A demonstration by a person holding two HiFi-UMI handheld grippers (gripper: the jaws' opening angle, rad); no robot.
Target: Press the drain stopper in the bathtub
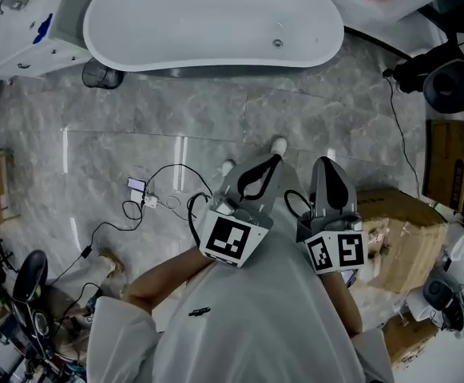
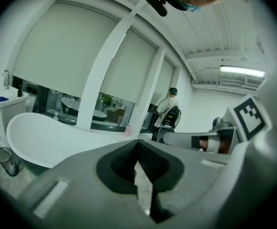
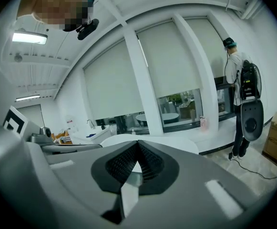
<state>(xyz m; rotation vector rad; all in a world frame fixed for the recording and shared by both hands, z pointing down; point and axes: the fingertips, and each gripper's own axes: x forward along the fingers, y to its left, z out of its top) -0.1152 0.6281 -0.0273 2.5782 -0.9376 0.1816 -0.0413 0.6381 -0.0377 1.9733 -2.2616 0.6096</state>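
A white freestanding bathtub [image 1: 208,18] stands on the grey marble floor at the top of the head view. Its small round drain stopper [image 1: 278,44] sits in the basin near the right end. Both grippers are held close to the person's body, well short of the tub. My left gripper [image 1: 276,159] is shut with nothing in it, tips pointing toward the tub. Beside it, my right gripper [image 1: 326,161] is also shut and empty. In the left gripper view the jaws [image 2: 138,144] meet above the tub's rim [image 2: 43,132]; the stopper is hidden there. The right gripper [image 3: 138,145] shows its jaws closed.
A white vanity cabinet [image 1: 32,30] and a small waste bin [image 1: 100,74] stand left of the tub. Cables and a power strip [image 1: 140,188] lie on the floor. Cardboard boxes [image 1: 399,230] sit at the right. Another person [image 3: 241,80] stands by the window.
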